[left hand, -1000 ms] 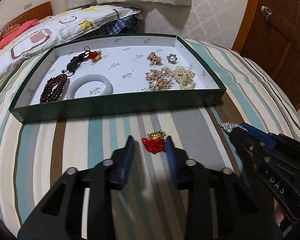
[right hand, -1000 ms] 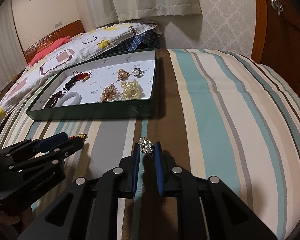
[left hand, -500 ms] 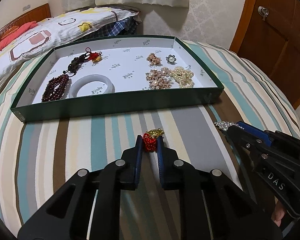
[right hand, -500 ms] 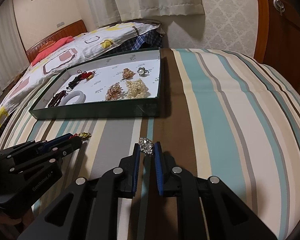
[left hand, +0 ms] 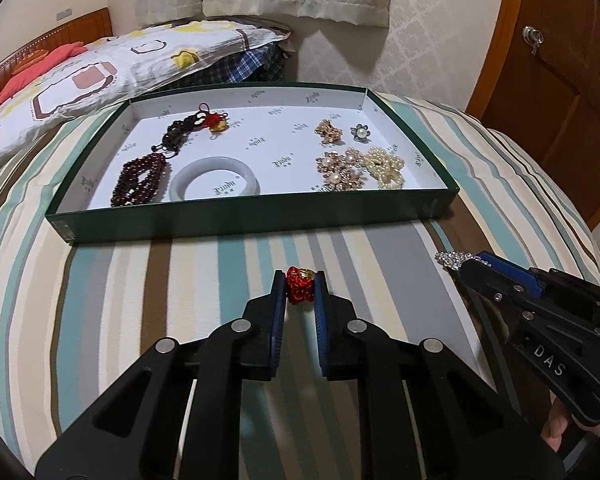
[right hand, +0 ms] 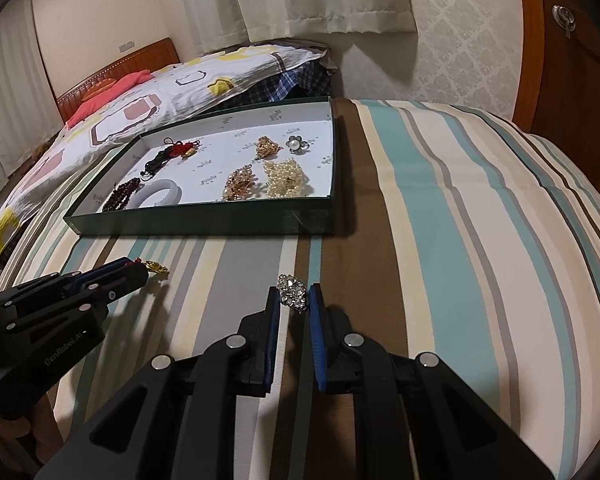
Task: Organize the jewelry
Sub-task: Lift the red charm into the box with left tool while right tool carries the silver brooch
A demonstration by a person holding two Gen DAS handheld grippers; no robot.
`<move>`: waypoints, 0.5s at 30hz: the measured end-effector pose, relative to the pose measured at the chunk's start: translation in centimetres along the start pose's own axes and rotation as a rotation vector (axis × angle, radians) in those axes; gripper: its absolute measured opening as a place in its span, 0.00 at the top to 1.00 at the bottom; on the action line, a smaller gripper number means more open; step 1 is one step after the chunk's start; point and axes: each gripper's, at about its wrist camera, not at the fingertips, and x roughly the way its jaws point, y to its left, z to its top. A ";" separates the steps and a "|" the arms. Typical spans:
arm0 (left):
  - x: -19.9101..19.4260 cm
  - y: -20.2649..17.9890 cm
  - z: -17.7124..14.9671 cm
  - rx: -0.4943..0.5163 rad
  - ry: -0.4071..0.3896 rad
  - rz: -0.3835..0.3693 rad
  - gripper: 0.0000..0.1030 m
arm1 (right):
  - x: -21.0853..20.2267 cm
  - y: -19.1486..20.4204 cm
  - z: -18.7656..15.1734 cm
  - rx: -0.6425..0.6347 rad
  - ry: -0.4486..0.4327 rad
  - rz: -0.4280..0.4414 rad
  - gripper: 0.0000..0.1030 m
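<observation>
My left gripper (left hand: 299, 289) is shut on a red knotted charm with a gold piece (left hand: 299, 288), held just above the striped bedspread in front of the green tray (left hand: 260, 216). My right gripper (right hand: 294, 300) is shut on a silver rhinestone brooch (right hand: 293, 293); it also shows at the right of the left wrist view (left hand: 454, 259). The tray holds a white jade bangle (left hand: 213, 177), a dark red bead bracelet (left hand: 140, 179), a black-and-red knotted cord (left hand: 192, 130), gold flower brooches (left hand: 340, 164) and a pearl brooch (left hand: 384, 166).
The tray (right hand: 204, 226) lies on a striped bed. A patterned pillow (left hand: 80, 80) lies behind it to the left. A wooden door (left hand: 560, 80) stands at the right. The left gripper shows at the left of the right wrist view (right hand: 100, 284).
My left gripper has closed on the red charm and lifted it a little. My right gripper still holds the brooch and has moved slightly toward the tray.
</observation>
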 end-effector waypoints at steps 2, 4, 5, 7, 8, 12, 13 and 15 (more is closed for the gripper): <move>-0.3 0.2 0.0 -0.003 -0.005 0.002 0.86 | 0.0 0.1 0.0 -0.002 -0.001 0.002 0.85; -0.5 0.3 0.0 -0.005 -0.011 0.001 0.86 | -0.2 0.3 0.1 -0.003 -0.005 0.004 0.85; -0.7 0.5 0.0 -0.006 -0.014 0.002 0.86 | -0.3 0.3 0.1 -0.005 -0.006 0.006 0.85; -1.1 0.7 0.0 -0.009 -0.021 0.002 0.87 | -0.4 0.6 0.3 -0.008 -0.011 0.008 0.85; -1.3 0.9 0.0 -0.012 -0.025 0.002 0.86 | -0.5 0.7 0.3 -0.011 -0.013 0.009 0.85; -2.2 1.4 0.0 -0.023 -0.041 0.004 0.87 | -0.9 1.3 0.6 -0.022 -0.021 0.015 0.85; -2.4 1.6 0.1 -0.026 -0.046 0.004 0.86 | -1.0 1.6 0.7 -0.027 -0.023 0.017 0.85; -2.9 1.9 0.1 -0.031 -0.055 0.007 0.87 | -1.1 1.9 0.9 -0.033 -0.026 0.020 0.85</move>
